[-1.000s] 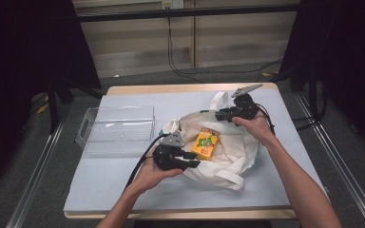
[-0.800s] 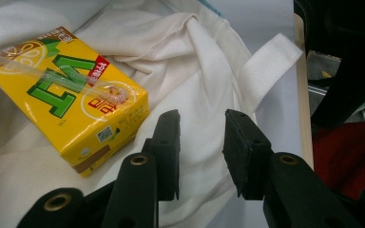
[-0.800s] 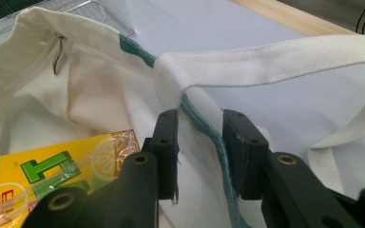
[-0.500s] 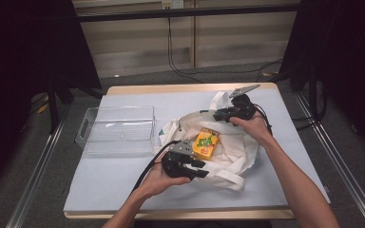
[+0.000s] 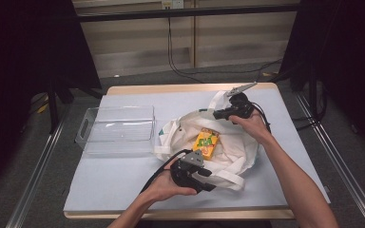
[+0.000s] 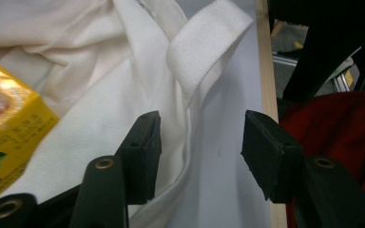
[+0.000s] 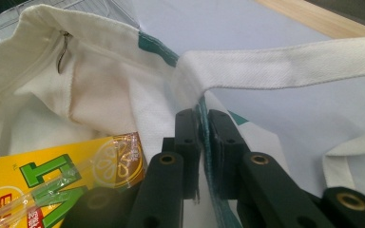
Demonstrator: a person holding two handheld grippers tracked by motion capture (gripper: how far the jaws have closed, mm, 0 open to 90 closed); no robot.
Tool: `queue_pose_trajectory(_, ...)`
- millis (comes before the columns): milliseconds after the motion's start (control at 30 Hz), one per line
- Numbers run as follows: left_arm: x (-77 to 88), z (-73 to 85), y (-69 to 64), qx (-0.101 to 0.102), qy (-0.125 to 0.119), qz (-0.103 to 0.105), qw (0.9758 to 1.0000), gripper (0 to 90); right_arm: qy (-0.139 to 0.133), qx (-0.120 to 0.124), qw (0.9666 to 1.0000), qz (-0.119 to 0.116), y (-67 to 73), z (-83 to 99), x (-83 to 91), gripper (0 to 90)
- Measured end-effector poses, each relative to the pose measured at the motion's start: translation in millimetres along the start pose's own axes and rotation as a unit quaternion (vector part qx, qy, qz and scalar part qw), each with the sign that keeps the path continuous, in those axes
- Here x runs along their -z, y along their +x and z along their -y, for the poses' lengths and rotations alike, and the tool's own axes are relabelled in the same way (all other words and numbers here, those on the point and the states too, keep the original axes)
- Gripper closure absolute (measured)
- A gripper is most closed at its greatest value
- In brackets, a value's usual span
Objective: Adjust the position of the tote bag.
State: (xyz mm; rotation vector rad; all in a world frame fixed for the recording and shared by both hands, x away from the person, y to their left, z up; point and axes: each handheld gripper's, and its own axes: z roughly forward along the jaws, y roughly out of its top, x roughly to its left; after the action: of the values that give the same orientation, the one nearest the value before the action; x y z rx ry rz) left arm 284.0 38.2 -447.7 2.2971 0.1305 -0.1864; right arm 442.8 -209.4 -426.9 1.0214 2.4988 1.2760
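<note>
— Bag [image 5: 228, 156]: white cloth, slumped open mid-table, mouth up, just right of a clear bin [image 5: 116, 129].
— Contents?
— Yellow carton [image 5: 206, 143], lying flat inside, green lettering and a lemon print on top, wrapped straw across it.
— Right gripper [image 5: 217, 114]?
— At the bag's far rim. Jaws pinched tight on the rim, just closed down onto it; teal-edged hem squeezed between the pads [image 7: 190, 142] in the right gripper view. Strap [image 7: 285, 66] running off right from just above the pinch.
— Left gripper [image 5: 212, 175]?
— Down at the near edge, by the near strap. Jaws about half apart, just been widening, gripping nothing. Left pad [image 6: 145, 152] lying over the bag's cloth edge, right pad over bare table sheet [image 6: 223, 156]; hem passing between, neither pad pressing on it.
— Anything else close by?
— Near strap loop [image 6: 204, 52] lying flat ahead of the left jaws; carton corner off to their left. Wooden table edge and something red beyond the right pad, too blurred to name.
— Bin?
— Upright, apart from both grippers.
</note>
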Motion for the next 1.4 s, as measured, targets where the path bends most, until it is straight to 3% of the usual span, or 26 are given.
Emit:
queue_pose_trajectory(100, -5.7, 1.1, -1.7, -0.007, 0.000, 0.008, 0.9999, 44.7, 0.002, -0.001, 1.0000, 0.001, -0.5, 0.1, -2.2, 84.2)
queue_pose_trajectory(200, -11.1, 3.1, -2.0, -0.011, 0.012, -0.001, 0.9999, 45.1, 0.003, -0.003, 1.0000, 0.000, -1.2, 0.3, -2.7, 84.2)
queue_pose_trajectory(300, -16.1, 4.3, -2.6, -0.025, 0.029, -0.027, 0.9989, 49.0, 0.003, -0.002, 1.0000, 0.001, -1.7, -0.2, -2.8, 84.2)
queue_pose_trajectory(333, -15.8, 3.9, -1.6, -0.027, 0.044, -0.036, 0.9980, 51.6, 0.004, -0.004, 1.0000, 0.000, -1.9, -0.4, -2.9, 84.2)
queue_pose_trajectory(433, -19.1, 5.8, 1.7, -0.023, 0.039, -0.052, 0.9976, 62.2, 0.005, -0.003, 1.0000, 0.001, -2.3, -0.5, -3.8, 84.1)
queue_pose_trajectory(500, -17.4, 6.3, 4.4, -0.008, 0.035, -0.051, 0.9981, 73.1, 0.006, -0.005, 1.0000, 0.000, -2.4, -0.2, -3.9, 84.2)
queue_pose_trajectory(567, -14.7, 6.0, 6.1, -0.003, 0.022, -0.037, 0.9991, 84.0, 0.005, -0.004, 1.0000, 0.000, -3.2, -0.3, -3.7, 84.2)
queue_pose_trajectory(700, -3.4, 1.6, 5.3, 0.008, 0.001, -0.009, 0.9999, 85.9, 0.006, -0.004, 1.0000, -0.001, -6.1, -2.0, -3.7, 84.1)
queue_pose_trajectory(900, 12.2, -2.6, -0.6, 0.019, -0.032, 0.010, 0.9992, 86.2, 0.021, -0.009, 0.9997, 0.004, -13.5, -6.4, -9.1, 84.1)
queue_pose_trajectory(1133, 11.9, -1.4, -10.6, 0.001, -0.009, 0.022, 0.9997, 86.4, 0.032, -0.021, 0.9992, 0.012, -25.4, -8.3, -17.1, 83.7)
queue_pose_trajectory(1233, 15.0, -1.7, -11.8, 0.000, -0.004, 0.021, 0.9998, 86.4, 0.042, -0.023, 0.9987, 0.017, -28.4, -13.3, -18.7, 84.0)
queue_pose_trajectory(1267, 14.4, -0.8, -11.8, 0.005, -0.016, 0.026, 0.9995, 86.4, 0.044, -0.024, 0.9985, 0.018, -29.0, -13.7, -20.2, 84.0)
queue_pose_trajectory(1400, 13.1, 0.7, -15.0, -0.007, -0.007, 0.033, 0.9994, 86.5, 0.049, -0.034, 0.9978, 0.029, -31.2, -11.0, -27.2, 84.9)
